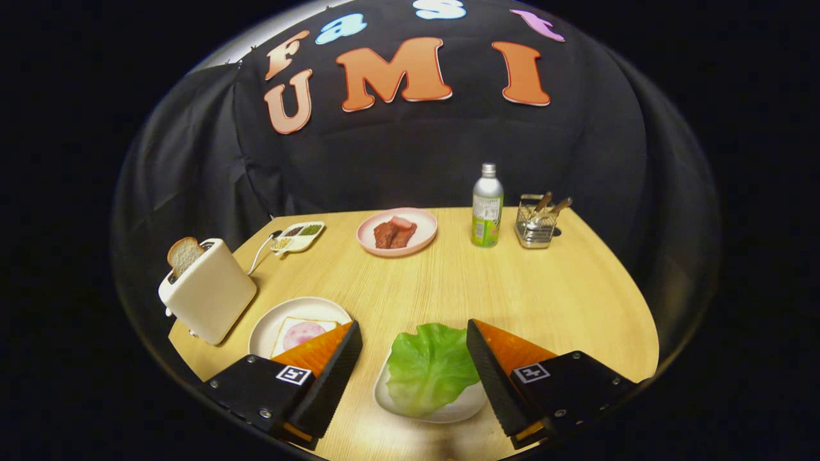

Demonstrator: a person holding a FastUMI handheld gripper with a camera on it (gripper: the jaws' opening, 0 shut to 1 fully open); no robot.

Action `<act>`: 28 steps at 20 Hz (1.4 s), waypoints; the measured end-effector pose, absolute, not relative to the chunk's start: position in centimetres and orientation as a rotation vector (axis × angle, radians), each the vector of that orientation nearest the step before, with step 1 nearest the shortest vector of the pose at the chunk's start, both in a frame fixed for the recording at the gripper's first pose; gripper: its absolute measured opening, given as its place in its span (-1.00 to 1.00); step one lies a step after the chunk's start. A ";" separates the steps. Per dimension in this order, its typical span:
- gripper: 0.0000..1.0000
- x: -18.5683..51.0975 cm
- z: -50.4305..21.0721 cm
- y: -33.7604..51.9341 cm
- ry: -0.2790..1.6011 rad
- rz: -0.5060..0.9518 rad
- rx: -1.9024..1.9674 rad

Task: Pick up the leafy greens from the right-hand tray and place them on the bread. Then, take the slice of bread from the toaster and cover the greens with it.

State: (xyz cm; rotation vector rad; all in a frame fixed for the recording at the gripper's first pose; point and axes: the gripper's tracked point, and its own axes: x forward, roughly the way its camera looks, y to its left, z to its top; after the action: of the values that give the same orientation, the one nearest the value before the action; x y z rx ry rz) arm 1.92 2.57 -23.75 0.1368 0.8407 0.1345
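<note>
On the table: a pale wood top with a curved far edge, backed by the booth's black cloth wall.
Gripper: jaws spread wide, holding nothing; the two orange-and-black fingers stand well apart, one to each side of the greens.
Leafy greens: a green lettuce leaf lying on a small white tray, between the fingers and nearer the right one, which overlaps its right edge in the view; whether they touch cannot be told.
Bread on plate: a slice of bread with a pink round of meat on it sits on a white plate, just beyond the left finger, whose tip covers part of the plate.
Toaster: cream-coloured, at the table's left edge beside the white plate, with a bread slice standing up out of its slot.
Far side: a pink plate of red-brown meat pieces, a small divided dish of seasonings with a white spoon beside it, a silver-and-green bottle, and a wire holder with utensils.
Open room: bare wood lies across the middle, between the near trays and the far row, and to the right of the right finger.
Edges: the toaster and white plate sit close to the left rim.
</note>
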 end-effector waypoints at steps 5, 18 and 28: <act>0.95 1.1 -26.3 2.4 0.979 0.123 0.127; 0.82 -2.4 -32.3 2.8 1.315 0.117 0.098; 0.46 -1.5 -35.5 0.9 1.353 0.010 0.023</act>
State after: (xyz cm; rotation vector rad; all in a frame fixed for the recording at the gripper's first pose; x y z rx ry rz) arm -1.53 0.93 -35.51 0.0235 1.3528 0.0099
